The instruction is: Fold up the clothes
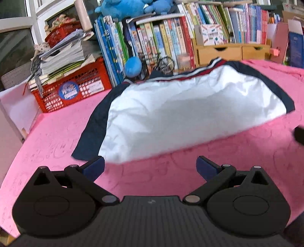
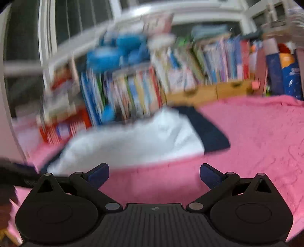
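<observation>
A: Where does the garment (image 1: 190,112) lie, and how do the tongs stand?

B: The garment, white with navy side panels and a red-and-white stripe along its far hem, lies spread toward the far edge of the pink tabletop (image 1: 57,144). Its near hem faces both cameras. The left tongs (image 1: 150,167) are spread wide and empty, just short of the near-left corner of the cloth. The right tongs (image 2: 154,175) are likewise wide and empty, above bare pink surface near the hem; this view is motion-blurred, so fine detail is not legible.

A: What does the step in hand call for?

B: Judged from the layout, a grasp of the near hem. Each pair of tongs should close on one corner, taking both layers of cloth, and the two should lift together so the fold stays square. A one-sided pull would likely skew the white panel.

A: What of the surface and the room?

B: The tabletop cover is a textured pink cloth, which may drag against the garment. Along the far edge stand books (image 1: 167,38), a wooden drawer unit (image 1: 231,52) and blue plush toys (image 1: 123,7); a red crate (image 1: 76,87) with stacked papers occupies the far-left corner.
</observation>
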Demonstrator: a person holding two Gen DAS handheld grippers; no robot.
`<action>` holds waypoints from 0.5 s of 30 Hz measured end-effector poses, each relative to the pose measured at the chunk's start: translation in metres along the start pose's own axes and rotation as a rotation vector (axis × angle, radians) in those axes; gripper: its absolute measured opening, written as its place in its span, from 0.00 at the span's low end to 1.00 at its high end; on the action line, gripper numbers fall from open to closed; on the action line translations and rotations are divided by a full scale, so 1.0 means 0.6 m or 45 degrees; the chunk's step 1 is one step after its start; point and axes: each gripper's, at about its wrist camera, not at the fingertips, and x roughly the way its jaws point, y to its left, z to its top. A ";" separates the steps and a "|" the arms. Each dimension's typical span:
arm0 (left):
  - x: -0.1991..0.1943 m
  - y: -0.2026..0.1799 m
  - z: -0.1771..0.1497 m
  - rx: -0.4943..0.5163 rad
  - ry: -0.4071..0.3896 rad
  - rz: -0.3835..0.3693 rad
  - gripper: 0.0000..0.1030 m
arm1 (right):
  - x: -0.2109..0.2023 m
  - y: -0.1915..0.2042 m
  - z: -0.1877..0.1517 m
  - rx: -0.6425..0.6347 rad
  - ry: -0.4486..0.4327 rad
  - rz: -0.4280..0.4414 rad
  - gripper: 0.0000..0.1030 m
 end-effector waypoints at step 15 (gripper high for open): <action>0.115 -0.054 0.070 0.090 -0.074 0.056 1.00 | 0.091 -0.121 0.031 0.257 0.116 -0.065 0.98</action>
